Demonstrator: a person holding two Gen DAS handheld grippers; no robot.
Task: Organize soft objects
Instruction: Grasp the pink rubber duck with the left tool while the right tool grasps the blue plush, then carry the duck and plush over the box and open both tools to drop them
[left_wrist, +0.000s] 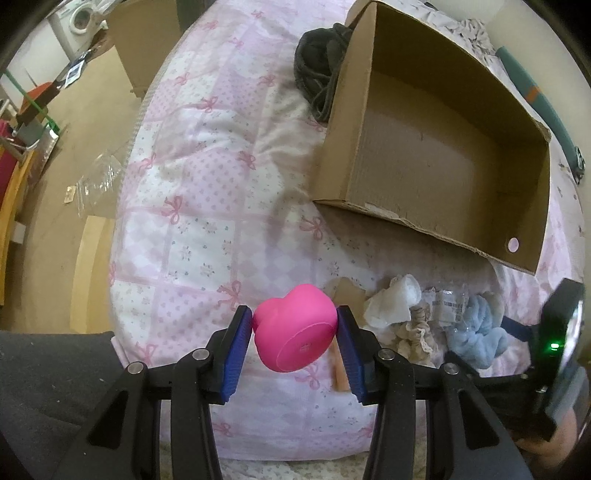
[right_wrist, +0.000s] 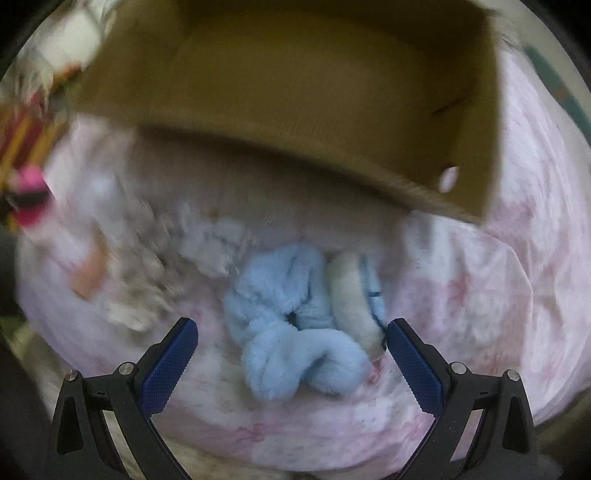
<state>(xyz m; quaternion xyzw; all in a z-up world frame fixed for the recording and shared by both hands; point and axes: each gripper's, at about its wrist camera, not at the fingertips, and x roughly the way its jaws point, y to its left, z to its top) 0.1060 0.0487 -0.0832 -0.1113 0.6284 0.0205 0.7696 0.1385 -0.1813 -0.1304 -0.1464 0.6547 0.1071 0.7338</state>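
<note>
My left gripper (left_wrist: 294, 328) is shut on a pink heart-shaped soft toy (left_wrist: 295, 326) and holds it above the pink bedspread (left_wrist: 207, 206). An open cardboard box (left_wrist: 436, 147) lies on the bed beyond it, its inside bare. My right gripper (right_wrist: 291, 343) is open, its blue pads either side of a light blue fluffy item (right_wrist: 291, 321) with a cream and blue piece (right_wrist: 354, 295) beside it. The blue item also shows in the left wrist view (left_wrist: 476, 328), next to a white cloth (left_wrist: 395, 299) and a beige lace piece (left_wrist: 413, 332). The right wrist view is blurred.
A dark grey knitted item (left_wrist: 321, 66) lies behind the box's left wall. A plastic packet with a barcode (left_wrist: 443, 299) sits among the soft items. A small wooden stick (left_wrist: 340, 365) lies on the bed. The floor (left_wrist: 74, 147) at left holds plastic bags and clutter.
</note>
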